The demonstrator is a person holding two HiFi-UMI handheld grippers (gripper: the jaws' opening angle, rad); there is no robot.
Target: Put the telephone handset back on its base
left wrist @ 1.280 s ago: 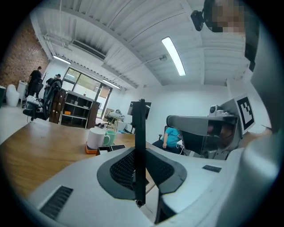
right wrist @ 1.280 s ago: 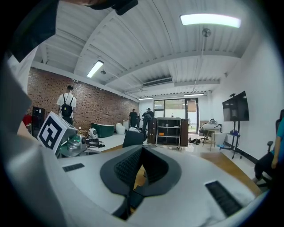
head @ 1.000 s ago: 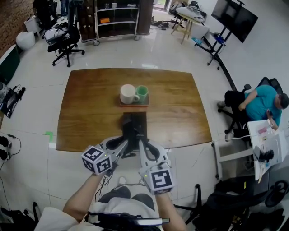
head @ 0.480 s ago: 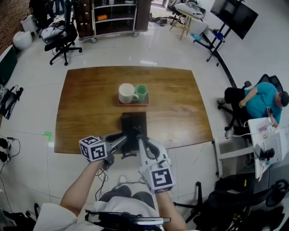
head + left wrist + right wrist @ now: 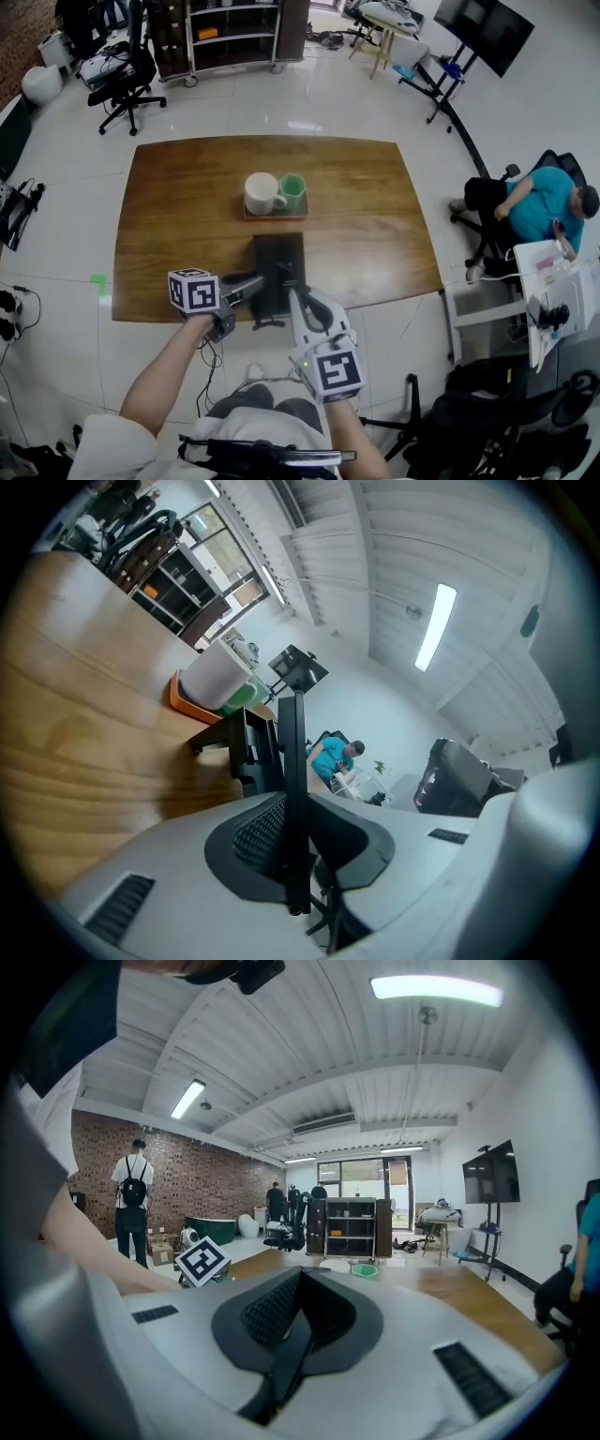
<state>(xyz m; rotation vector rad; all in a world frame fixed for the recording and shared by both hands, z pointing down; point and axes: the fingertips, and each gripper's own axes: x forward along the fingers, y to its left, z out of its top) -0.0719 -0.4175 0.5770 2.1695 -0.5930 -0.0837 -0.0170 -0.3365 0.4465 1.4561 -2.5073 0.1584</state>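
A black telephone (image 5: 278,272) lies on the wooden table (image 5: 178,216) near its front edge; from above I cannot separate handset from base. In the left gripper view the telephone (image 5: 234,747) sits just past the jaws. My left gripper (image 5: 261,281) points at the telephone's near left side. Its jaws stand close together, a thin black strip runs up their seam, and I see nothing held in this gripper (image 5: 295,803). My right gripper (image 5: 290,293) reaches the telephone's near right corner. Seen from its own camera, that gripper (image 5: 300,1283) is shut and empty.
Beyond the telephone, a white mug (image 5: 263,194) and a green cup (image 5: 294,192) stand on an orange tray (image 5: 277,215). A person sits at a desk to the right (image 5: 539,206). An office chair (image 5: 122,80) and shelves (image 5: 230,37) stand past the table.
My left gripper has swung a little to the left and turned, so its marker cube faces up more. The right gripper has hardly moved.
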